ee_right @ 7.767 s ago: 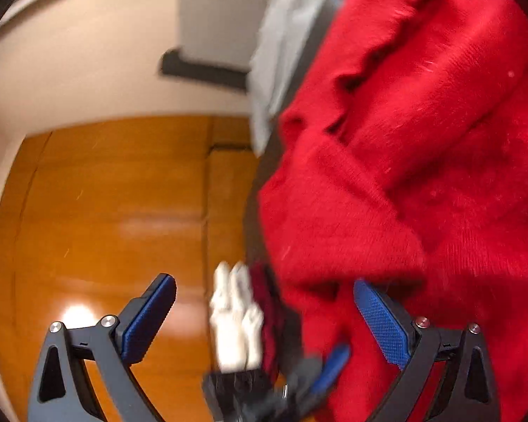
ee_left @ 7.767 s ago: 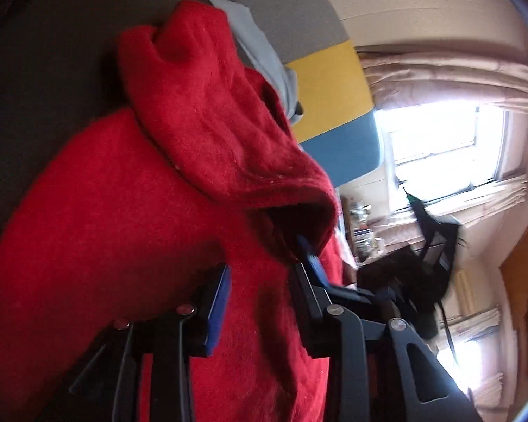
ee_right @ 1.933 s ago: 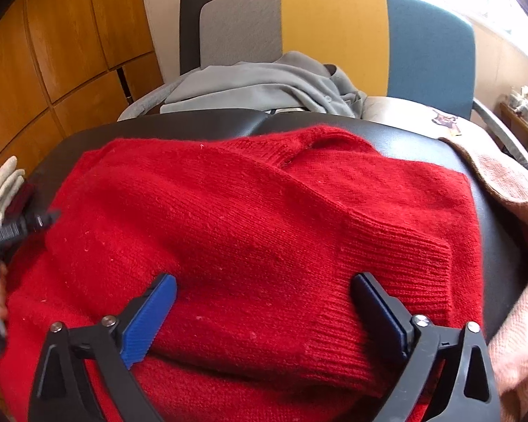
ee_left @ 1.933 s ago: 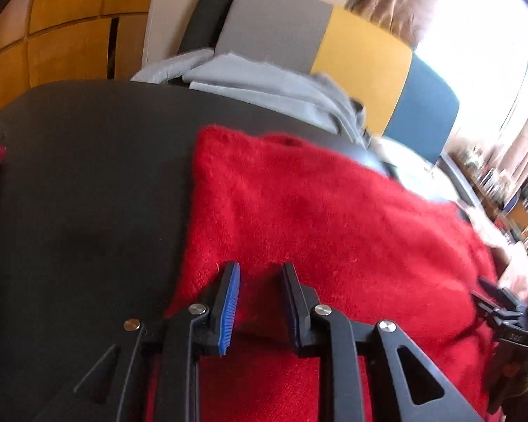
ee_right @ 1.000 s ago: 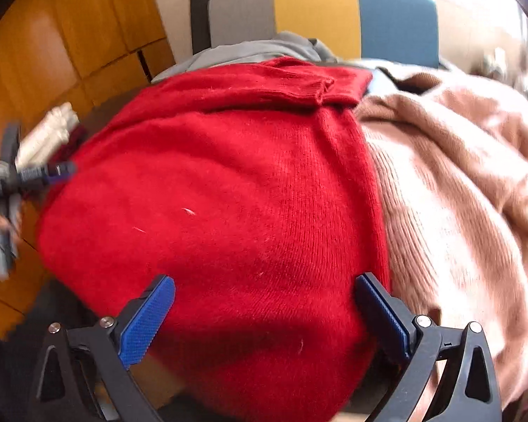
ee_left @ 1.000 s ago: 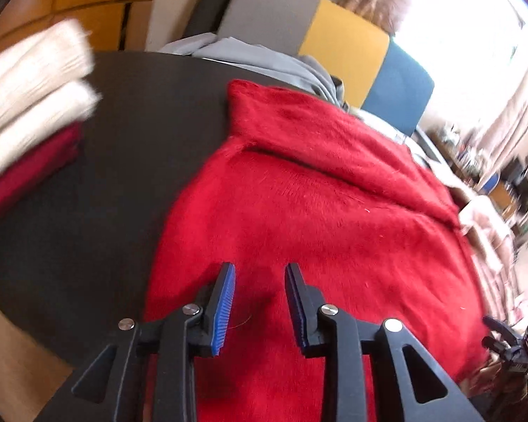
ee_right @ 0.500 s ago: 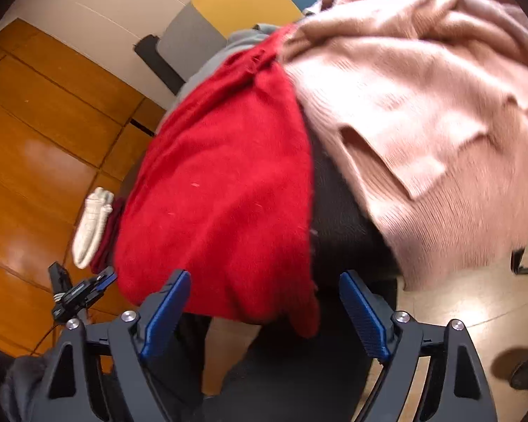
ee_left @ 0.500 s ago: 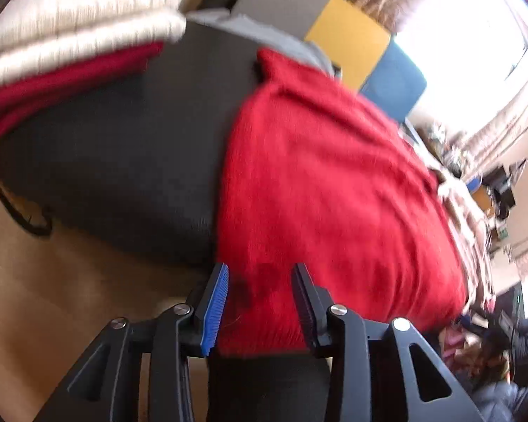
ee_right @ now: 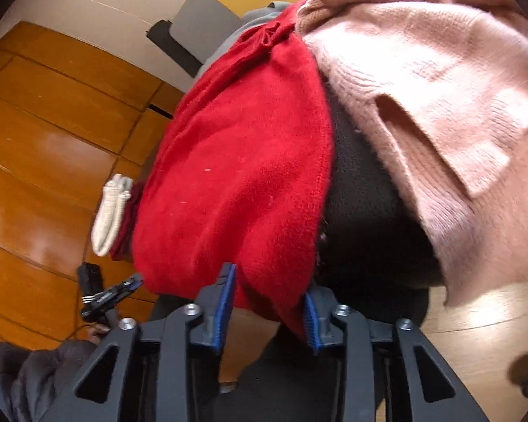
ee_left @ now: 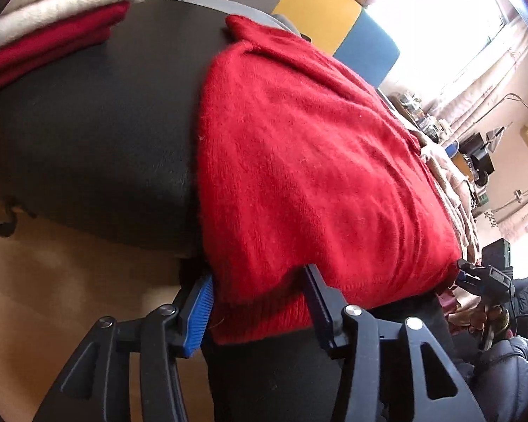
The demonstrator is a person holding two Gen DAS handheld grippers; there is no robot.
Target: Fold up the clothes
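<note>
A red knit sweater (ee_left: 309,161) lies folded lengthwise on a black table (ee_left: 88,133), its hem hanging over the near edge. My left gripper (ee_left: 258,311) is open, its jaws on either side of the hem's left corner. In the right wrist view the same red sweater (ee_right: 236,176) hangs over the table edge, and my right gripper (ee_right: 269,307) is open with its jaws partly closed in around the hem's right corner.
A stack of folded cream and dark red clothes (ee_left: 56,21) sits at the table's far left. A pink sweater (ee_right: 440,81) lies in a heap to the right of the red one. A grey, yellow and blue chair (ee_left: 320,10) stands behind the table.
Both grippers have dropped below the table's near edge to the sweater's hem. The right gripper's jaws have narrowed around the hem corner; the left's have widened a little.
</note>
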